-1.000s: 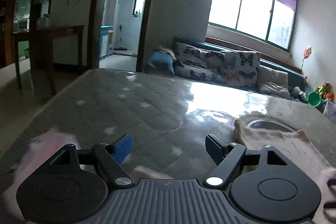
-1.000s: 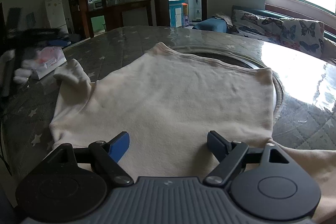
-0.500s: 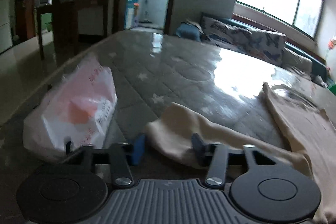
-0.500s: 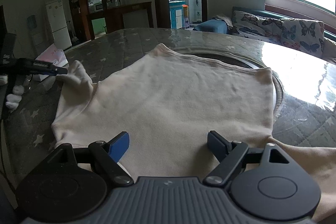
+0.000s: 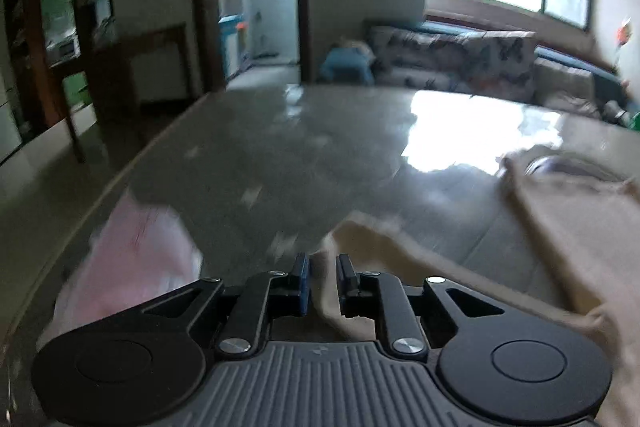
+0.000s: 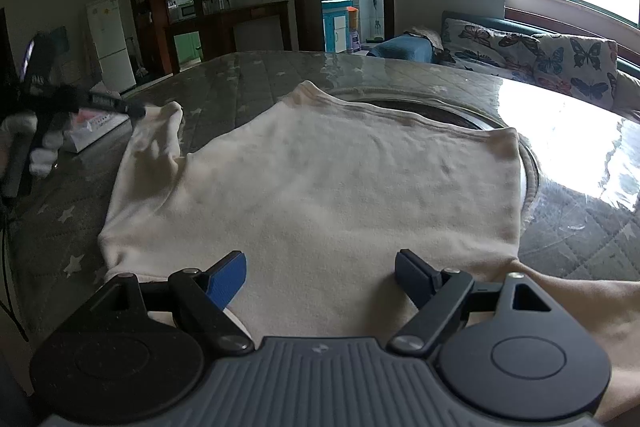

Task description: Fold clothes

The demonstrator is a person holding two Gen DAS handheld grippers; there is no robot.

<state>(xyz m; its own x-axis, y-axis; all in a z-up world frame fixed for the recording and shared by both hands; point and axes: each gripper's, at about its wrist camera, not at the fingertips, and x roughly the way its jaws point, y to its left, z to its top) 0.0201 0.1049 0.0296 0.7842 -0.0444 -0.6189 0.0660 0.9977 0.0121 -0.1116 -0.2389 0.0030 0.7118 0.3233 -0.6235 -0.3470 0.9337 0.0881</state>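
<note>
A cream shirt (image 6: 320,195) lies spread flat across the desk (image 6: 580,227), its fleecy knit body smooth, its ribbed hem running along the far side beside a round metal ring set into the desk top. One sleeve (image 6: 156,143) reaches out to the left, and its cuff end is where the left gripper (image 5: 323,269) works: its jaws have just been closing and now stand nearly together, clamped on a fold of the sleeve (image 5: 372,247) cloth that rises between the blue pad and the black one. That view is blurred by motion. The right gripper (image 6: 320,267) hovers over the near edge of the shirt with its jaws wide apart, nothing between them. The desk is covered in a grey quilted cloth with pale stars under a glossy clear sheet that throws back the window light. Beyond the shirt's hem and to its right the desk lies bare and open, with room all the way to the far rounded edge. On the left the margin is tighter: a soft pink-and-white plastic packet (image 5: 140,259) sits just beside the gripped sleeve near the desk's left edge. Seen from the right wrist, the left gripper (image 6: 132,109) shows as a dark blurred shape at the sleeve's tip, held by a white-gloved hand (image 6: 36,143).
</note>
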